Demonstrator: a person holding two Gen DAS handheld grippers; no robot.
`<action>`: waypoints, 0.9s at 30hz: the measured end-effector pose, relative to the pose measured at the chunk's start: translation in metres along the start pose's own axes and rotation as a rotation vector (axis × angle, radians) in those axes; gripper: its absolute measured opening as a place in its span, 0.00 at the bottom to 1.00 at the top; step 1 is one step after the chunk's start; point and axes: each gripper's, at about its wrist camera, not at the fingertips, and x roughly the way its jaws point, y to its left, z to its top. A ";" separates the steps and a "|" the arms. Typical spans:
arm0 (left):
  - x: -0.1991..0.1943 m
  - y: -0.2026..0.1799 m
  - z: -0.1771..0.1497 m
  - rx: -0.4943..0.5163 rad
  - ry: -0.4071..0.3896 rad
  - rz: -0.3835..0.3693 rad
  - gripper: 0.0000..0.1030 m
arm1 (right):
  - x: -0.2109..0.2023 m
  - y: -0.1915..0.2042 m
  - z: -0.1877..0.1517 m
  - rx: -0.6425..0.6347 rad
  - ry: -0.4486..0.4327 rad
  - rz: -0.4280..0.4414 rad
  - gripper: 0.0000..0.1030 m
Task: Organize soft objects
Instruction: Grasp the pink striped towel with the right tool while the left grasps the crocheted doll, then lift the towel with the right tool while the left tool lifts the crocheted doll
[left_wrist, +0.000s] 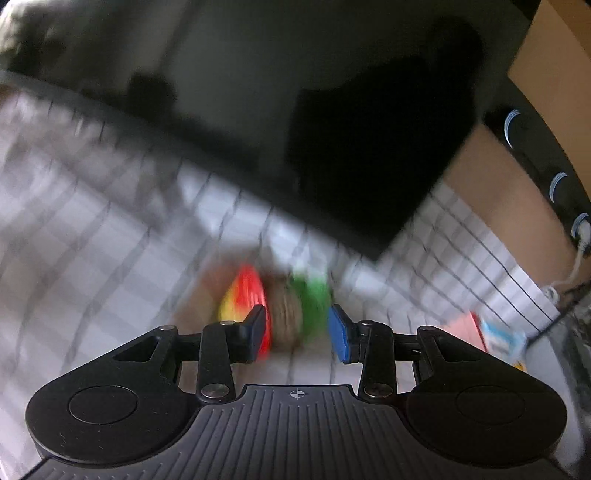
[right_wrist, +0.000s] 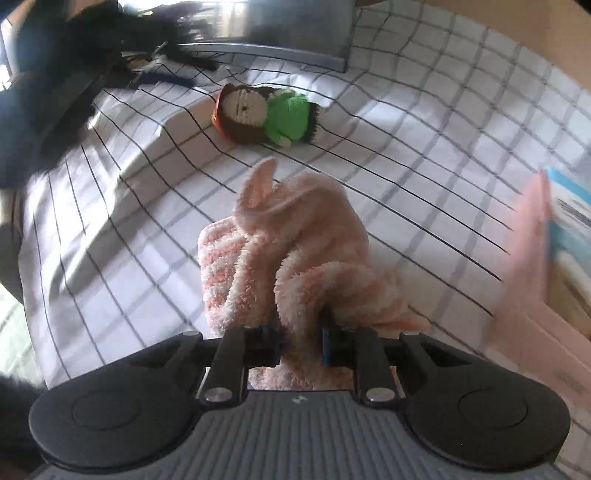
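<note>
A crocheted doll (left_wrist: 284, 310) with a red hat, brown hair and green top lies on the checked cloth (left_wrist: 92, 236), blurred by motion. My left gripper (left_wrist: 297, 328) is open, its fingers on either side of the doll's near end, not closed on it. The doll also shows in the right wrist view (right_wrist: 266, 114), lying far ahead. My right gripper (right_wrist: 300, 345) is shut on a fluffy pink sock bundle (right_wrist: 288, 240) that rests on the cloth (right_wrist: 424, 147).
A dark monitor (left_wrist: 332, 129) stands just behind the doll. A cardboard box (left_wrist: 517, 192) and a pink box with a blue-white one (left_wrist: 491, 336) sit to the right. The pink box (right_wrist: 528, 266) is close to the right of the socks.
</note>
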 end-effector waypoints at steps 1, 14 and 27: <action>0.009 0.001 0.010 0.020 -0.008 0.006 0.40 | -0.005 0.000 -0.007 0.012 0.001 -0.016 0.18; 0.083 -0.035 0.015 0.364 0.285 0.021 0.44 | -0.042 -0.017 -0.049 0.091 -0.001 -0.128 0.36; 0.105 -0.072 -0.016 0.421 0.409 0.069 0.56 | -0.053 -0.006 -0.062 0.050 -0.006 -0.151 0.49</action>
